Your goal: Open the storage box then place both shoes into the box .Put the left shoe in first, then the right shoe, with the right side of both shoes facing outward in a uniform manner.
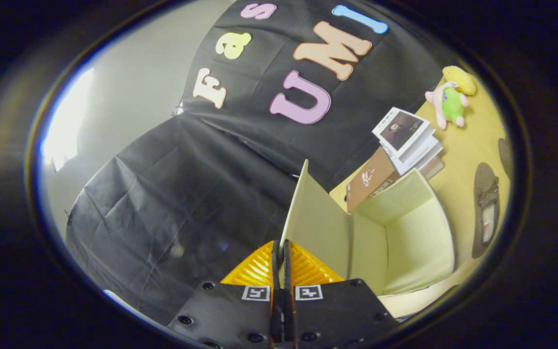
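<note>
Your gripper (281, 252) pinches the storage box's lid (315, 218), holding it raised; the storage box (419, 237) stands open and empty, with one shoe (486, 213) waiting beside it.

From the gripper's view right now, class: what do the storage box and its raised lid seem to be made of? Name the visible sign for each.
Storage box: probably fabric-covered board, matte cream; its walls stand flat with soft folded corners and no shine.
Lid: apparently the same stiff matte panel, a thin flat flap standing upright with a sharp edge. The gripper has its jaws closed on the flap's lower edge, as far as the view shows.
</note>
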Demonstrator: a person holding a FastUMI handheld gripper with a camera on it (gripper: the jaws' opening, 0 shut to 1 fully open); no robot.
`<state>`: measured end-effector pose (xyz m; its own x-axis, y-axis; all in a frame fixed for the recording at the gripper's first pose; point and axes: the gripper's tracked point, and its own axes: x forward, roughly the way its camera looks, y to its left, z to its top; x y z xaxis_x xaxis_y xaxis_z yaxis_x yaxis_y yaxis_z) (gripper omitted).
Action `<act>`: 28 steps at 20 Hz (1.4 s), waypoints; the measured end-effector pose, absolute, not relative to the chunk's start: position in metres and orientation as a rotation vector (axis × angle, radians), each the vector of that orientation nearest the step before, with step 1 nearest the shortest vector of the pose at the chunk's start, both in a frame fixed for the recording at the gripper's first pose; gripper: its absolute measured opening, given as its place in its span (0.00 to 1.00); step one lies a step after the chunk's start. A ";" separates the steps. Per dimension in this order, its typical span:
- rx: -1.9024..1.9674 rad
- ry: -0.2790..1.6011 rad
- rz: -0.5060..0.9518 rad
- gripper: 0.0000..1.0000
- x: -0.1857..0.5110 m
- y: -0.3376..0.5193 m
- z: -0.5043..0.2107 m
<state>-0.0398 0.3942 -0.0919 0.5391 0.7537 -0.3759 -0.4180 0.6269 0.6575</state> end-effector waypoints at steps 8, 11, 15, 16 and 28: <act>0.326 0.732 0.902 0.31 -0.087 0.465 -0.118; 0.245 0.749 0.885 0.54 -0.089 0.459 -0.138; 0.224 0.724 0.845 0.84 -0.078 0.447 -0.143; 0.223 0.716 0.829 0.92 -0.073 0.440 -0.143; 0.145 0.691 0.477 1.00 0.015 0.270 -0.142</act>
